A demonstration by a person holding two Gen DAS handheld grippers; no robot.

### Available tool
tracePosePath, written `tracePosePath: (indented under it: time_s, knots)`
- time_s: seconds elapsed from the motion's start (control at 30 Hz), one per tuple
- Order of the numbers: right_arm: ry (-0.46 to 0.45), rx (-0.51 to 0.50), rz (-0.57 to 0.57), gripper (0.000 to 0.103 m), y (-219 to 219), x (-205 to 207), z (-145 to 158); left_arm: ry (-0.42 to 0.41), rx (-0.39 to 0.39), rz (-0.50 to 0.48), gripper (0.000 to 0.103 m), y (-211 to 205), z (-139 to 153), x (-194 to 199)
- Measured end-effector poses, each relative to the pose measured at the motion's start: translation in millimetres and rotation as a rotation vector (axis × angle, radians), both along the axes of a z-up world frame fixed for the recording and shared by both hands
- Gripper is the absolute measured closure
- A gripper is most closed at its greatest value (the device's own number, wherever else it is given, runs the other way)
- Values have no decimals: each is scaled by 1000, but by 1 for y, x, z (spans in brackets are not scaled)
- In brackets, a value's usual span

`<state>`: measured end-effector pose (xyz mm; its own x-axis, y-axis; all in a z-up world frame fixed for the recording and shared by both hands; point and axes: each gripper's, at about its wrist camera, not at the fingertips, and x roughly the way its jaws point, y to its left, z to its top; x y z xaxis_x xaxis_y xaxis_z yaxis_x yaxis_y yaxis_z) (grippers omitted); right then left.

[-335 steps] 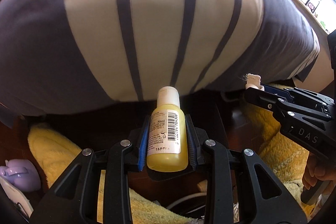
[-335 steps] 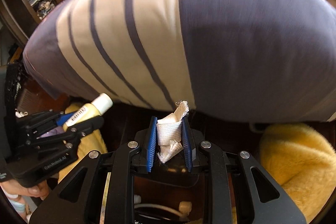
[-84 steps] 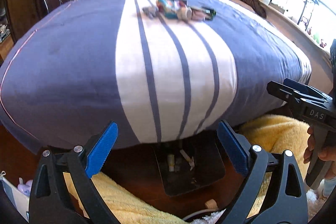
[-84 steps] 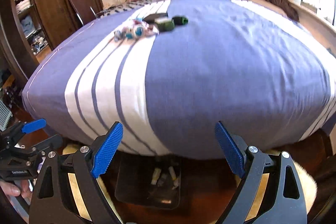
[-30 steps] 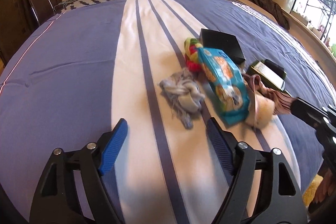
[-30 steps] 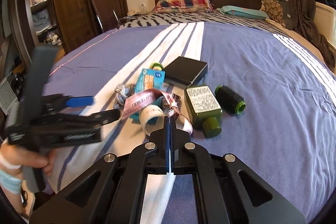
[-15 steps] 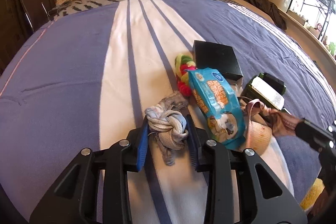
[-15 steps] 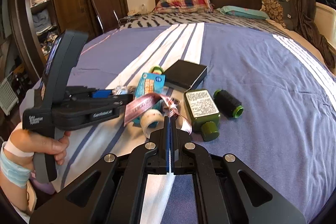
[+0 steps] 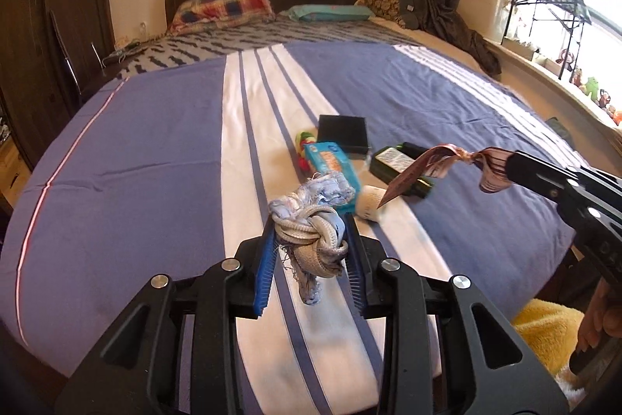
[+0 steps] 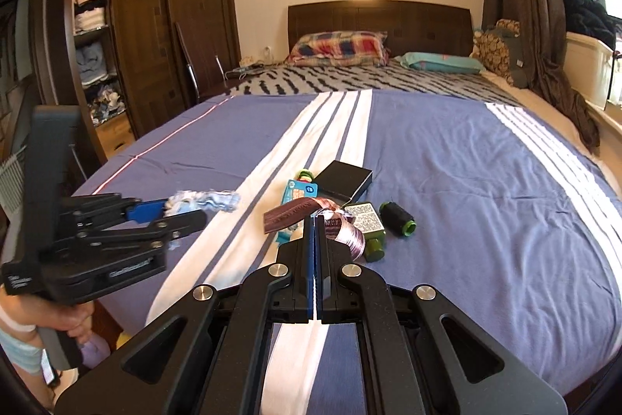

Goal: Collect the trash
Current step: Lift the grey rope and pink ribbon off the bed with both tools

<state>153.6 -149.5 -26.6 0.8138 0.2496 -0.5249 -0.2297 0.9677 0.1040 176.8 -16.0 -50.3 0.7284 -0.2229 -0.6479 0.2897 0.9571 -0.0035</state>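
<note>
Above the striped bed, left hand-held gripper pinches knotted rag; right clamps ribbon.

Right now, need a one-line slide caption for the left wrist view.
Left claw shut on a knotted rag above the striped bed; right claw lifts a ribbon.

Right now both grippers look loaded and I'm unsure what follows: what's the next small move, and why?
Probably carry both away from the bed toward the bin. The left gripper is shut on the knotted rag, the right gripper on the ribbon; both hang clear of the cover.
</note>
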Motion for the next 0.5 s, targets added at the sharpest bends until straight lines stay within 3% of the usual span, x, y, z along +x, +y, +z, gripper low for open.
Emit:
tracePosePath:
  time_s: [0.23,0.5]
  knots:
    - [-49,12,-10,102,-6,-56,22,-67,-21,-34,72,-5,24,-65]
    - [-64,42,4,102,-7,-111,25,-109,-35,-65,72,-9,29,-125]
